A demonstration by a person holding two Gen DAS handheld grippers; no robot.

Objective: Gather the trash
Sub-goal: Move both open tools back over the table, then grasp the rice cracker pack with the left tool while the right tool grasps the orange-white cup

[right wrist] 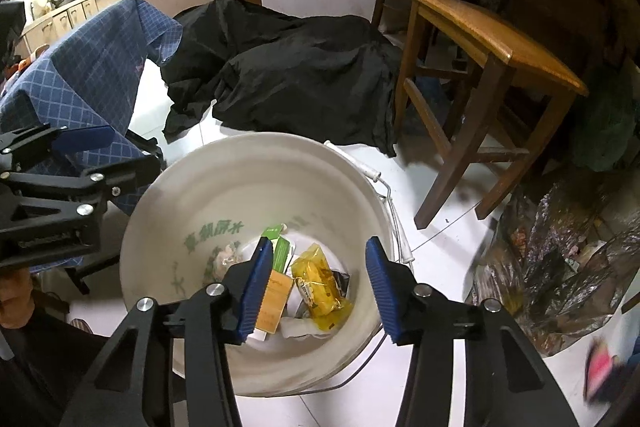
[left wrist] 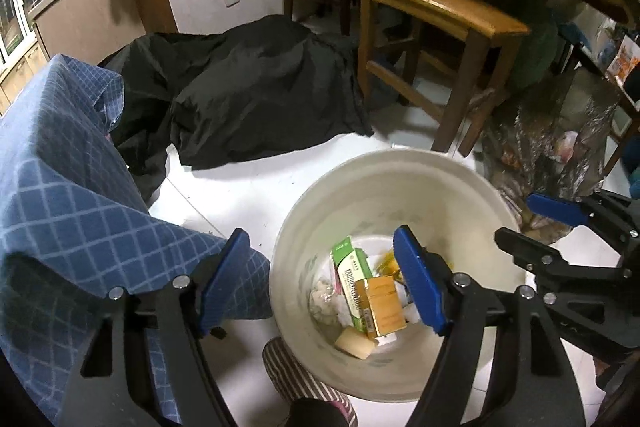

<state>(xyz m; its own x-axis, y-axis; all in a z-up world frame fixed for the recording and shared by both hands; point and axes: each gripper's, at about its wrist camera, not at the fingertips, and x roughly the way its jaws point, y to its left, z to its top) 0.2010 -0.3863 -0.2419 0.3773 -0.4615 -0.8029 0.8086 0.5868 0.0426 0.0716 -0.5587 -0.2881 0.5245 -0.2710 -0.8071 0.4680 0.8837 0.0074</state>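
A white bucket [left wrist: 344, 195] stands on the floor and holds trash: a green and white box [left wrist: 352, 271], an orange box [left wrist: 386, 303], crumpled tissue [left wrist: 324, 301] and a pale block [left wrist: 354, 343]. The right wrist view shows the bucket [right wrist: 240, 171] with the orange box [right wrist: 274, 301] and a yellow wrapper [right wrist: 320, 285] inside. My left gripper [left wrist: 320, 283] is open and empty above the bucket's left rim. My right gripper [right wrist: 316, 287] is open and empty above the bucket's inside; it also shows in the left wrist view [left wrist: 524, 223].
A blue checked cloth [left wrist: 60, 195] drapes over something at the left. A black sheet [left wrist: 248, 99] lies on the white tile floor behind the bucket. A wooden stool [left wrist: 436, 47] and a clear bag of rubbish [left wrist: 548, 155] stand at the right.
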